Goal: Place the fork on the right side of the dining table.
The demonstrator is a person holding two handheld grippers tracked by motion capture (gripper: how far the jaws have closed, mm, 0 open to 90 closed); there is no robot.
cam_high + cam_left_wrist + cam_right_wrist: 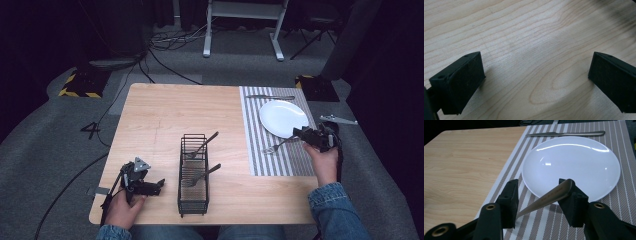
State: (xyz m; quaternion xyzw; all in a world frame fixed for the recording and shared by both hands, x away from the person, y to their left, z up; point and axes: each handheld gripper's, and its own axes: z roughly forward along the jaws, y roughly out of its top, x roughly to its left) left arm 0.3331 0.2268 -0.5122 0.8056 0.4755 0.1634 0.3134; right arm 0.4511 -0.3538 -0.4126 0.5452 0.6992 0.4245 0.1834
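Holding: right tool [537, 195] over the striped mat [624, 155], its jaws partly parted with a fork [549, 196] between them.
Right tool state: jaws stand apart; the fork's handle end rests against the inner face of the jaw on the right of the right gripper view, while the other jaw is clear of it. No earlier look is on hand, so only this stance is told.
Fork: in the high view the fork [276, 146] lies on the mat, tines toward the worktop's middle, handle running up into the right tool [306, 134] just below the plate.
Plate: white plate [283, 118], bare, on the mat; its near rim is just beyond the right tool's jaws.
Knife: knife [270, 97] lies across the mat's far end, beyond the plate.
Left tool: left tool [150, 187] rests low at the near left of the worktop [155, 115], held in the left hand [122, 207]; in the left gripper view its jaws [536, 82] gape wide with bare wood between them.
Rack: black wire rack [193, 175] stands mid-worktop, between the two tools, with two more forks [201, 172] leaning in it, handles out to the right.
Right hand: right hand [322, 162] grips the tool from the near side, denim sleeve behind it.
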